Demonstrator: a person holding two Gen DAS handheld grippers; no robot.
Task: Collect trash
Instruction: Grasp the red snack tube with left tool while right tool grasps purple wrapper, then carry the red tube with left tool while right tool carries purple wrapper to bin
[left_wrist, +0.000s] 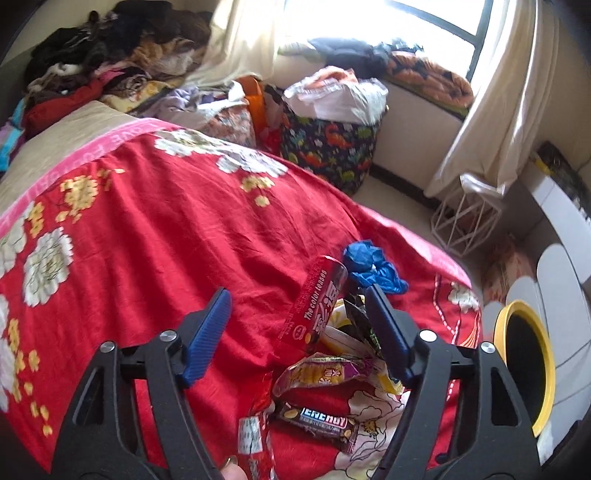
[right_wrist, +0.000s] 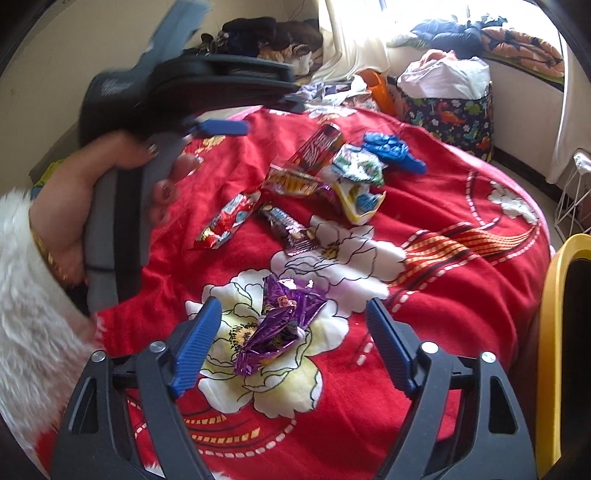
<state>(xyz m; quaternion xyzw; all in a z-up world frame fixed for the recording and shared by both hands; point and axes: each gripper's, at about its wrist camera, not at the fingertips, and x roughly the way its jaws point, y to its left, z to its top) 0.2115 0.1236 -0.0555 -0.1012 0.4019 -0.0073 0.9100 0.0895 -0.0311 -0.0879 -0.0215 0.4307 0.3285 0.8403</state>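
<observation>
Wrappers (right_wrist: 295, 192) litter the red floral bedspread (left_wrist: 166, 240) beside a yellow-rimmed bin (left_wrist: 524, 369); both grippers' fingers (right_wrist: 194, 347) gape, grasping nothing.

Red floral bedspread (right_wrist: 461, 295), scattered wrappers (right_wrist: 284, 325), blue glove (right_wrist: 391, 147)

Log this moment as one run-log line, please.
left gripper: jaws open above wrapper pile | right gripper: jaws open around purple wrapper, not gripping | yellow-rimmed bin: beside bed

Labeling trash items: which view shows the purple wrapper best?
The right wrist view. The purple wrapper lies crumpled on the red bedspread, whole and unobstructed, between the open fingers of the right claw, which do not touch it. The left wrist view does not show it; there the other wrappers fill the frame.
</observation>
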